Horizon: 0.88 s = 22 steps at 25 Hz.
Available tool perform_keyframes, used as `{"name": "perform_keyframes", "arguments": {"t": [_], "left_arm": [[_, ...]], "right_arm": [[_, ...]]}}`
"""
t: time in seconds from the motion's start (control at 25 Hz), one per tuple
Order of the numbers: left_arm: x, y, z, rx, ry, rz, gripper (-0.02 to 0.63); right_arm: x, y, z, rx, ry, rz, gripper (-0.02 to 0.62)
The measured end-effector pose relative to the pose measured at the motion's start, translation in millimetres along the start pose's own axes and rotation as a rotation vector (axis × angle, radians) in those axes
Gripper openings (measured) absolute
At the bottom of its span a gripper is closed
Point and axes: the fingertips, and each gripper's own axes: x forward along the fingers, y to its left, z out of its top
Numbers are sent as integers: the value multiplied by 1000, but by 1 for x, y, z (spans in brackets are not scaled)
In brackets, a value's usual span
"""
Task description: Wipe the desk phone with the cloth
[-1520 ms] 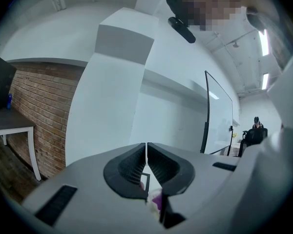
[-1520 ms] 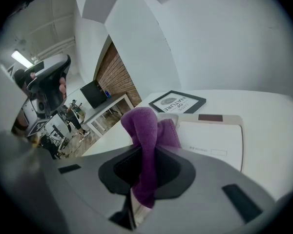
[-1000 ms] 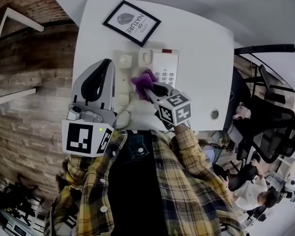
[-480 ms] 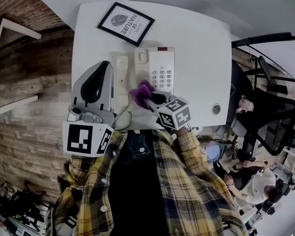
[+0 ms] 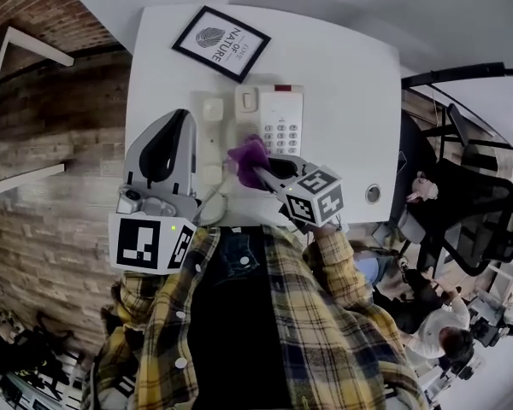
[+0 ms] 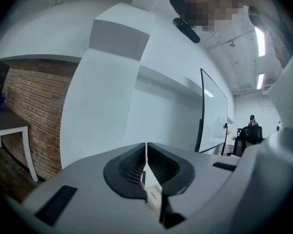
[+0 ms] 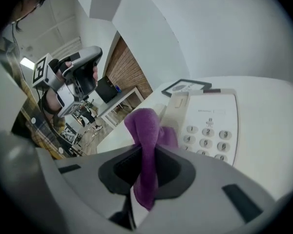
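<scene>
A cream desk phone [image 5: 275, 118] lies on the white table [image 5: 350, 75], its handset [image 5: 212, 135] resting at its left side. My right gripper [image 5: 258, 167] is shut on a purple cloth [image 5: 248, 153], which hangs over the phone's near left edge beside the keypad [image 5: 286, 135]. In the right gripper view the purple cloth [image 7: 145, 145] sticks up between the jaws, with the phone [image 7: 207, 121] just beyond. My left gripper [image 5: 167, 148] is held up at the table's left side, shut, with nothing in it; its view shows only walls.
A black-framed picture [image 5: 222, 43] lies at the table's far left corner. A round cable grommet [image 5: 373, 194] sits near the right front edge. The phone's coiled cord [image 5: 215, 205] trails off the near edge. A brick wall is at the left, office chairs at the right.
The right gripper with the cloth has shifted slightly along the phone's near left edge. The left gripper has stayed where it was.
</scene>
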Motion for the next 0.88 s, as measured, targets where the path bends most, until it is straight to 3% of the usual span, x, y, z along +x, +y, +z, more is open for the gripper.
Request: {"name": "perform_keyframes", "arguments": {"t": [0.28, 0.48, 0.64, 0.88], "left_arm": [[-10, 2, 4, 5, -11, 41, 21], [-20, 9, 8, 7, -23, 84, 21], [-27, 14, 7, 2, -24, 111, 21], [-28, 15, 8, 0, -20, 125, 21]], "right_arm": [[-26, -30, 79, -86, -162, -90, 63], [-28, -69, 122, -102, -219, -194, 63], [-15, -89, 133, -114, -209, -240, 63], [9, -110, 118, -187, -107, -300, 63]]}}
